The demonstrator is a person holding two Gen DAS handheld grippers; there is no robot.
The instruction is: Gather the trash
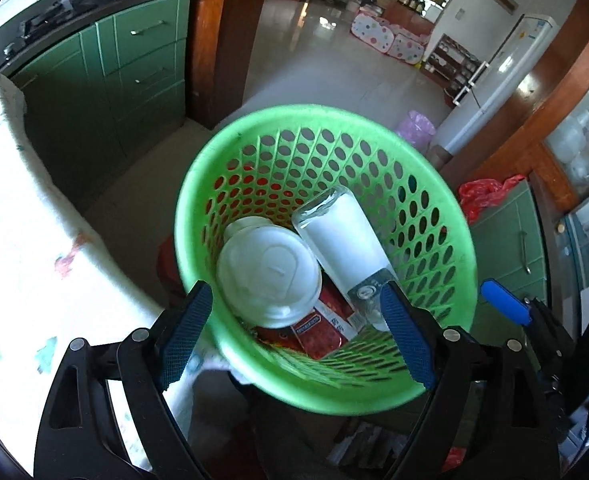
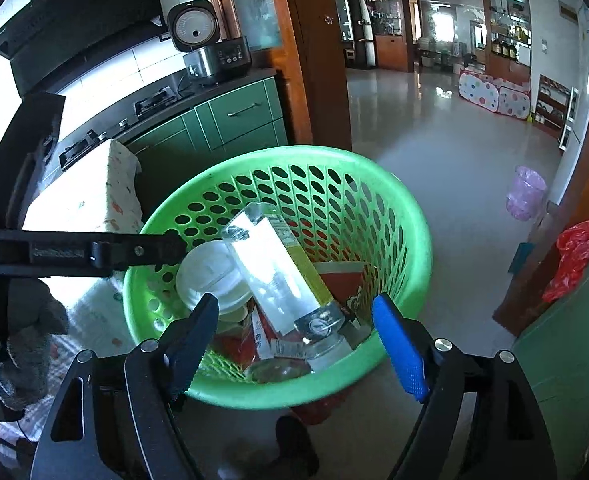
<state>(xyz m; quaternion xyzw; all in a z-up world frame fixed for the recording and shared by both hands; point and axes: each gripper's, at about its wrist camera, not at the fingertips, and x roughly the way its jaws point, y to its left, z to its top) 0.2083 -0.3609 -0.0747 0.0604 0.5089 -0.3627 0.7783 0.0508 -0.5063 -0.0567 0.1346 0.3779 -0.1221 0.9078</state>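
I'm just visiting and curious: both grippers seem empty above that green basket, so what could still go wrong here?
The bottle looks like glass and leans on the white lid, so a knock might shift or crack it. The basket seems perched beside the table; a bump from the open left gripper or right gripper could tip it.

The table [image 1: 22,240], under a white cloth with small coloured prints, carries nothing that can be made out on its visible top. Off its edge the grey floor [image 1: 302,68] carries the rest. The green basket [image 1: 426,184] sits near that edge; whether it stands on the floor cannot be told. A pink bag [image 1: 416,126] stands well beyond it.
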